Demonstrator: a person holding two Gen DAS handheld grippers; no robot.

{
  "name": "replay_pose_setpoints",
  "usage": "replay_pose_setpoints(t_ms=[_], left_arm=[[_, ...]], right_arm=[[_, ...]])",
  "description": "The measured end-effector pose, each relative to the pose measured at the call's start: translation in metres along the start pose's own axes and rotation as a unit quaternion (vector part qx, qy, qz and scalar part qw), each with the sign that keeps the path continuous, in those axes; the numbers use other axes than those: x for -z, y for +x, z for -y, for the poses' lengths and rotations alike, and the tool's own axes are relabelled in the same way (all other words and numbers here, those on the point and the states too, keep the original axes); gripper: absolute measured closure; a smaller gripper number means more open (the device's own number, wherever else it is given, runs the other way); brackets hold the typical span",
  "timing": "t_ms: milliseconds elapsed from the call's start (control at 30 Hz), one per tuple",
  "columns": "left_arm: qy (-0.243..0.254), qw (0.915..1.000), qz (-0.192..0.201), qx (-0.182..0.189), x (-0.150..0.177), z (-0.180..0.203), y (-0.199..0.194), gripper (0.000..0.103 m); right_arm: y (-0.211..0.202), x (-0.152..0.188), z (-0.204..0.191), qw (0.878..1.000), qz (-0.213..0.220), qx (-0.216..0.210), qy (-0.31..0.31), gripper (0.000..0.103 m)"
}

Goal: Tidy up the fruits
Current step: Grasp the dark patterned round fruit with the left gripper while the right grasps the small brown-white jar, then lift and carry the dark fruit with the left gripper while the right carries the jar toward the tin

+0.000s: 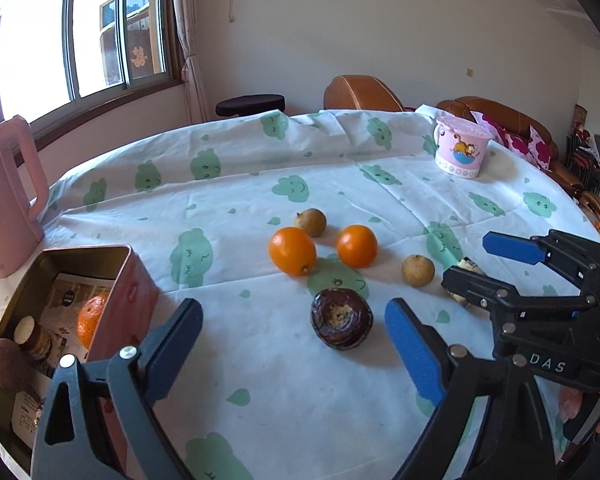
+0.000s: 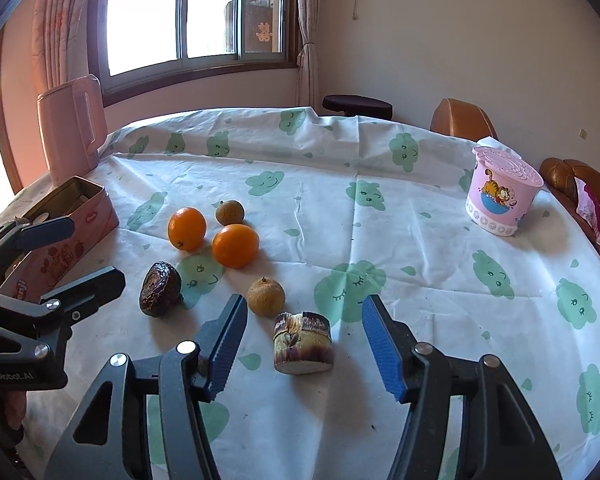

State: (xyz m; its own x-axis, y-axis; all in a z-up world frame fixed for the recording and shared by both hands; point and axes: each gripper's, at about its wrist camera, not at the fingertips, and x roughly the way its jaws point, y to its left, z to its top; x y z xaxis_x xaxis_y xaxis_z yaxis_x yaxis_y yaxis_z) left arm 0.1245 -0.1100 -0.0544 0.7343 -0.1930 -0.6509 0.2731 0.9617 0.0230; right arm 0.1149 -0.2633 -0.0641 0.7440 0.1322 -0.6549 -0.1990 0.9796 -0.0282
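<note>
On the surface (image 2: 420, 240), both tongs, left (image 1: 294, 344) and right (image 2: 304, 344), hover wide and empty, the right framing the cut sugarcane piece (image 2: 303, 344), likely next for the pink tin (image 1: 60, 288): lower, close.

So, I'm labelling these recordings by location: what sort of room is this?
Most likely a home living or dining room: a table under a cloud-print cloth, a leather sofa with cushions beside it, and a curtained window.

A home living room, it seems — brown leather sofa (image 1: 512, 120) with floral cushions (image 1: 528, 146), curtained window (image 2: 196, 12), and a table (image 2: 380, 220) under a cloud-print cloth carrying a pink kettle (image 2: 70, 128).
</note>
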Motion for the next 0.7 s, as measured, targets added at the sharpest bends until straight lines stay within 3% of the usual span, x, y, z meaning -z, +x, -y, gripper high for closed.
replay_pose_setpoints(t_ms=[200, 300, 367, 700], left_arm=[[0.01, 0.9987, -0.041, 0.028, -0.004, 0.01, 0.022, 0.023], [0.012, 0.9967, -0.067, 0.045, -0.004, 0.012, 0.033, 0.043], [0.008, 0.9953, -0.076, 0.06, -0.003, 0.011, 0.036, 0.062], [-0.002, 0.9969, -0.047, 0.063, -0.004, 0.006, 0.025, 0.063]], right_arm=[[0.01, 0.001, 0.0, 1.0, -0.03, -0.005, -0.004, 0.056], [0.017, 0.002, -0.001, 0.999, -0.049, -0.009, -0.007, 0.063], [0.021, 0.002, 0.0, 0.998, -0.06, -0.015, -0.004, 0.067], [0.011, 0.001, 0.001, 0.999, -0.037, -0.021, -0.001, 0.068]])
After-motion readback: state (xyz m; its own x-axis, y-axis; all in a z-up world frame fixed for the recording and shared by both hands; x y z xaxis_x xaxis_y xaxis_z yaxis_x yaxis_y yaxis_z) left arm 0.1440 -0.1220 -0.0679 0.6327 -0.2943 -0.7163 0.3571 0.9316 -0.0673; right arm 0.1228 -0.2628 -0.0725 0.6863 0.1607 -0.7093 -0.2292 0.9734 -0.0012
